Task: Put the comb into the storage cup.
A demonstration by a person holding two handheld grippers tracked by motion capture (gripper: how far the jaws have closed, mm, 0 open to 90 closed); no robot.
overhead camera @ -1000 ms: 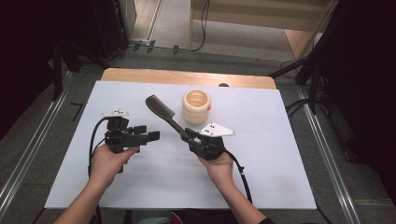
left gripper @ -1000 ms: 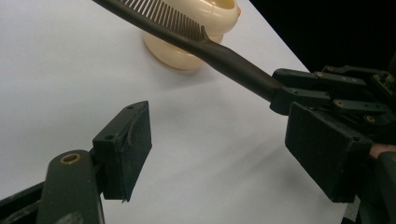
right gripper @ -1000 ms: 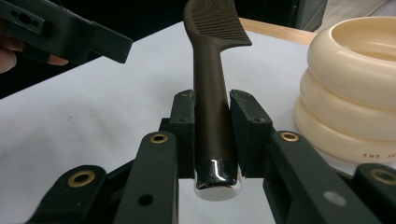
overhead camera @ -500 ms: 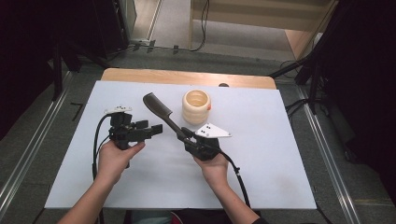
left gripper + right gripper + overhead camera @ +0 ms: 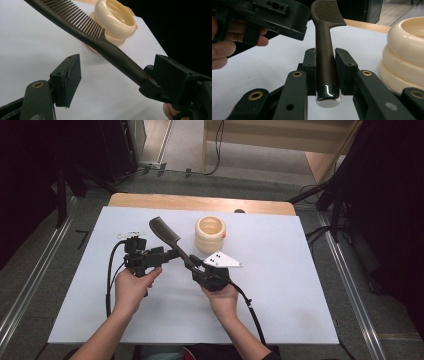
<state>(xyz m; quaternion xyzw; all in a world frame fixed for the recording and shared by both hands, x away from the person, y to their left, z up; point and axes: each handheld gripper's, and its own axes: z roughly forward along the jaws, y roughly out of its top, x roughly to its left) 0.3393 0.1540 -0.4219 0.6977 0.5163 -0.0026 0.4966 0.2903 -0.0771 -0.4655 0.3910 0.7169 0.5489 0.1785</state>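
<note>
A dark brown comb (image 5: 167,236) slants up over the white table top, teeth end far left. My right gripper (image 5: 194,269) is shut on its handle; in the right gripper view the pads of my right gripper (image 5: 325,60) press both sides of the comb's handle (image 5: 325,75). My left gripper (image 5: 165,255) is open just left of the handle. In the left gripper view the comb (image 5: 100,42) crosses between the wide jaws of my left gripper (image 5: 120,77), and neither pad touches it.
A cream ribbed ring-shaped container (image 5: 211,234) stands just behind the comb, close to my right gripper. The white sheet (image 5: 300,295) covers the table, with a wooden edge (image 5: 200,202) at the far side. Cables trail from both grippers towards the person.
Both hands have drawn slightly closer together. My left gripper has edged right and up towards the comb's handle, and the comb has stayed in my right gripper.
</note>
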